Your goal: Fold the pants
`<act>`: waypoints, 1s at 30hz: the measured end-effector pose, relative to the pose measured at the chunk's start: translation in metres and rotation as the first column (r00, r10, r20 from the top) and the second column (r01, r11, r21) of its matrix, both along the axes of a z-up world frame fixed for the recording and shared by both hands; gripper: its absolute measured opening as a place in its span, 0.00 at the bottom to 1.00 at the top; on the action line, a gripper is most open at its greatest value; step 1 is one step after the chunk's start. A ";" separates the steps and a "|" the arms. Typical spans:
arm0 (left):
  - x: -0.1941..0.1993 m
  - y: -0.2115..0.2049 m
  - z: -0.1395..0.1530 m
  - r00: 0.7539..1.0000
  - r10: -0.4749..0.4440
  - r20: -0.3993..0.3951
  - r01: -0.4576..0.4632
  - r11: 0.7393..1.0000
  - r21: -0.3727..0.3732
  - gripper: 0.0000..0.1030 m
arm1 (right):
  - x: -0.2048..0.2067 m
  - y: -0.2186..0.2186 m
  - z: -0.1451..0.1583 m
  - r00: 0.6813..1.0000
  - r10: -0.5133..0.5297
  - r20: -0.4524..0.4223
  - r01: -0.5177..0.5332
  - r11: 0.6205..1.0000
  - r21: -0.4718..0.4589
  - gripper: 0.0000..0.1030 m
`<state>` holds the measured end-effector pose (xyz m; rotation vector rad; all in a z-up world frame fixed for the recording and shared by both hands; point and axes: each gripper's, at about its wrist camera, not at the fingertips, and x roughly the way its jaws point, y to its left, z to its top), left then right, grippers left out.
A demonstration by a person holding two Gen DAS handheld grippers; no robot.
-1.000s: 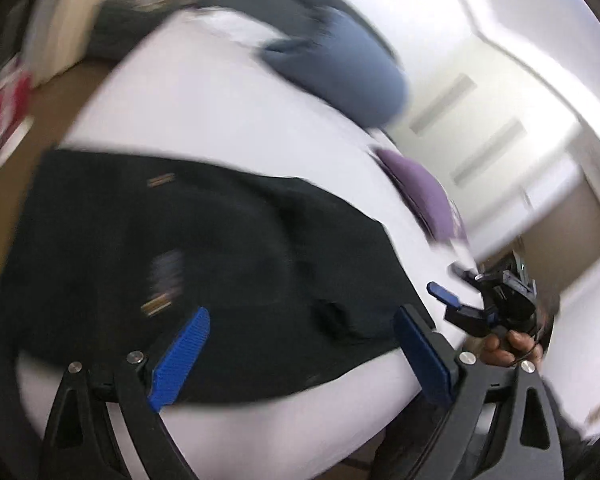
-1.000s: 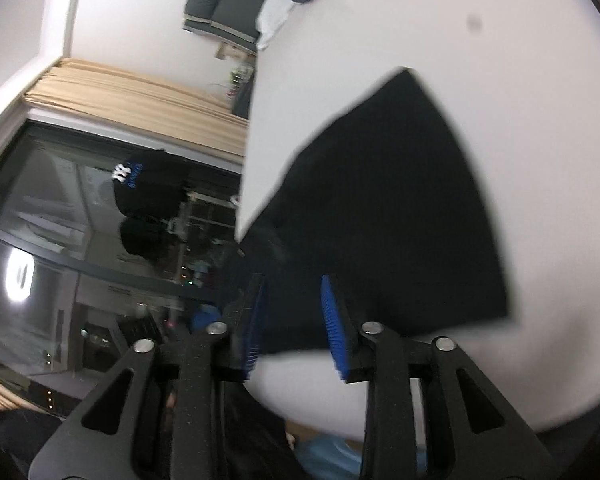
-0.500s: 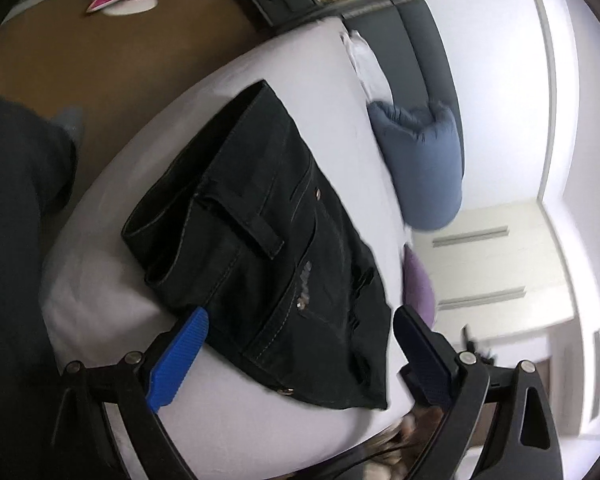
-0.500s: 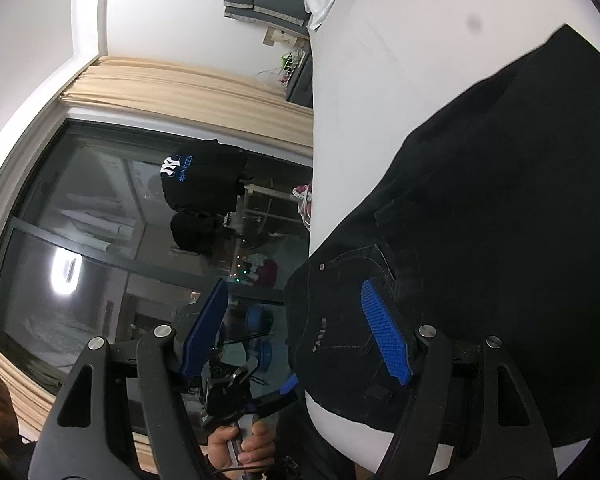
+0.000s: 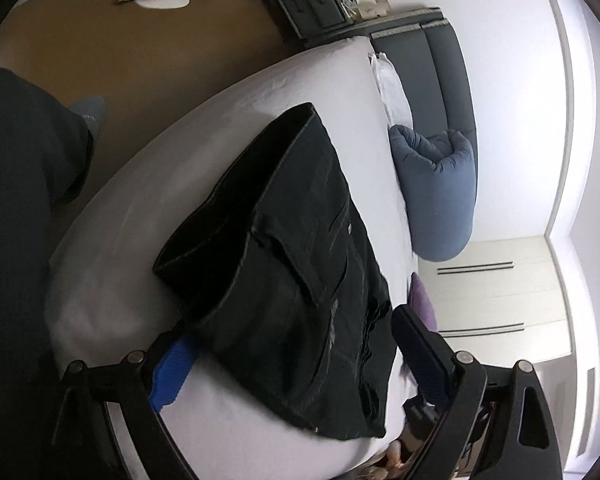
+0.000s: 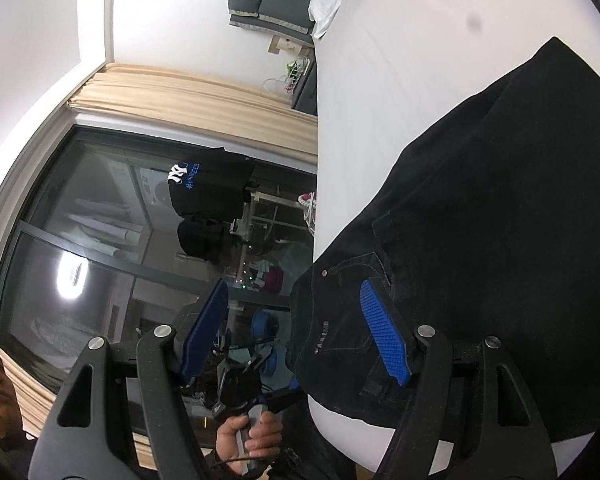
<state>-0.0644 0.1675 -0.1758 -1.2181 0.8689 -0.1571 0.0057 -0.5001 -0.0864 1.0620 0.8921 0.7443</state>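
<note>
With both jaws spread and empty, I judge the pants [image 5: 300, 264] soft, heavy denim, best pinched at the waistband [image 6: 320, 320].

Blue duvet roll [image 5: 436, 184], purple cushion [image 5: 422, 300].

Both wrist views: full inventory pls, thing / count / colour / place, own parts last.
pants: 1, black, folded on the bed, near its edge
bed: 1, white sheet, under the pants
headboard: 1, dark grey, far end of the bed
rolled duvet: 1, blue-grey, by the headboard
cushion: 1, purple, beyond the pants
curtain: 1, beige, above the dark window
left gripper: 1, black with blue pads, jaws closing, astride the pants, not pressing
right gripper: 1, black with blue pads, open at the waistband corner
hand: 1, holding the left gripper's handle
</note>
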 end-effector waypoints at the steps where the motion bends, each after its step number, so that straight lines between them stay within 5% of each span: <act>1: 0.002 0.000 0.000 1.000 0.000 -0.008 0.000 1.000 0.001 0.81 | 0.002 -0.002 -0.002 1.000 -0.002 -0.008 0.002 1.000 -0.005 0.66; 4: 0.007 0.002 -0.002 0.999 0.001 -0.036 -0.001 1.000 -0.003 0.49 | 0.015 -0.005 -0.005 1.000 0.003 -0.024 -0.004 1.000 -0.025 0.66; 7: 0.004 0.004 -0.004 0.998 0.011 -0.055 -0.012 1.000 -0.011 0.43 | 0.032 -0.001 -0.006 0.999 0.031 -0.041 -0.033 0.997 -0.066 0.66; 16: 0.001 -0.008 0.021 0.997 -0.010 -0.071 0.025 0.979 0.203 0.44 | 0.070 0.034 -0.016 0.985 0.136 -0.106 -0.156 0.964 -0.214 0.66; 23: 0.004 -0.021 0.042 0.999 -0.032 -0.026 0.040 0.896 0.441 0.65 | 0.067 0.041 -0.032 0.981 0.144 -0.132 -0.170 0.963 -0.210 0.66; 27: 0.000 -0.010 0.032 1.000 -0.003 -0.027 0.013 0.924 0.383 0.70 | 0.066 0.039 -0.037 0.980 0.139 -0.140 -0.166 0.965 -0.205 0.66; 30: -0.008 -0.002 0.018 0.998 0.021 -0.067 -0.003 0.966 0.257 0.73 | 0.065 0.042 -0.039 0.979 0.141 -0.148 -0.171 0.963 -0.209 0.66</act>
